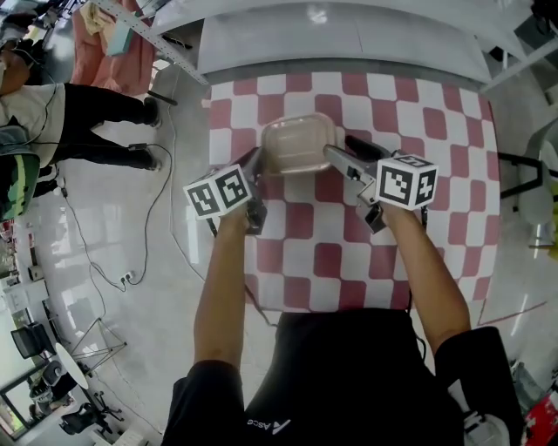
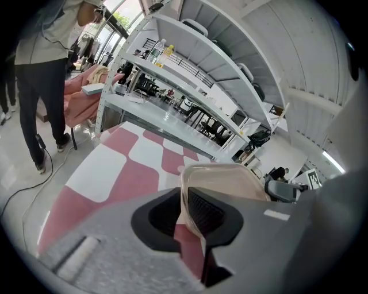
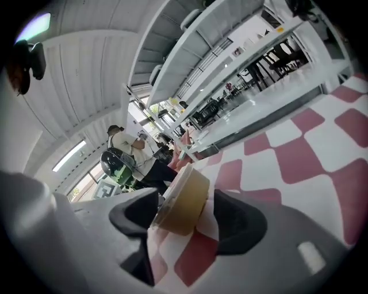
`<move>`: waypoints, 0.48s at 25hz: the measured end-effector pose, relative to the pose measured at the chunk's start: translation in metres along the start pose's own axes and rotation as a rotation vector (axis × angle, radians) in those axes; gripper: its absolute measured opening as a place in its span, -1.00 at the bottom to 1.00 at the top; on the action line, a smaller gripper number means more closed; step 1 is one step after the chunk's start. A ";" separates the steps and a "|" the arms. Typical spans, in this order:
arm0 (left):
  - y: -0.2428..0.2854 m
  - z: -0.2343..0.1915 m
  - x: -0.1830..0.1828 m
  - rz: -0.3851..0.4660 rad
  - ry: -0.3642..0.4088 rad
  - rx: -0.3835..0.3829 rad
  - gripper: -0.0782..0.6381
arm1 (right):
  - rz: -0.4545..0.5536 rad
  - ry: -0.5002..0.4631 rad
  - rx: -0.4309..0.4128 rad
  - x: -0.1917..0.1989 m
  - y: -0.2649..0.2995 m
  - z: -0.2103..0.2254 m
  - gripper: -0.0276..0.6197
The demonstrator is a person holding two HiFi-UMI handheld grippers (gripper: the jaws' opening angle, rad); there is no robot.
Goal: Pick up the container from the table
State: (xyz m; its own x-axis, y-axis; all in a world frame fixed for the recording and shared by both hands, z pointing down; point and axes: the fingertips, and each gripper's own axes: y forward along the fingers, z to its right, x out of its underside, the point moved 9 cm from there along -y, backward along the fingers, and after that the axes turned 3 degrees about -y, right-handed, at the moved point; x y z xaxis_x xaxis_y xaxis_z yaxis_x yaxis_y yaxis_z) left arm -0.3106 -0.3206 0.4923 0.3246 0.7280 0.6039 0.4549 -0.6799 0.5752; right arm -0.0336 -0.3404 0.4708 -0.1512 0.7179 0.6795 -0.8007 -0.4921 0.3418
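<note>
A shallow beige plastic container (image 1: 299,144) sits on the red-and-white checked table (image 1: 436,235), toward its far middle. My left gripper (image 1: 255,179) is at the container's left edge. In the left gripper view the thin container wall (image 2: 224,181) runs between the two dark pads, and the left gripper (image 2: 184,213) is shut on it. My right gripper (image 1: 349,157) is at the container's right side. In the right gripper view the container (image 3: 185,198) lies between the jaws of the right gripper (image 3: 184,221), which stand wide open with a gap on both sides.
A person (image 1: 78,113) stands on the pale floor left of the table, with cables (image 1: 131,261) trailing nearby. White shelving (image 1: 349,26) runs along the table's far edge. The table's left edge (image 1: 212,131) is close to my left gripper.
</note>
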 end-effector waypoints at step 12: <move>0.004 -0.002 0.002 0.011 -0.012 0.024 -0.64 | -0.076 0.184 -0.071 0.010 0.032 0.008 0.01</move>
State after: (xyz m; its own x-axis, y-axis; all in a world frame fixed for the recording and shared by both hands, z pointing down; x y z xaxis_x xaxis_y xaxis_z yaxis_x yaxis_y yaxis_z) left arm -0.3103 -0.3222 0.4968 0.3397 0.7218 0.6030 0.4713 -0.6855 0.5549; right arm -0.0562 -0.3527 0.4938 -0.1867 0.8329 0.5210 -0.8518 -0.4015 0.3366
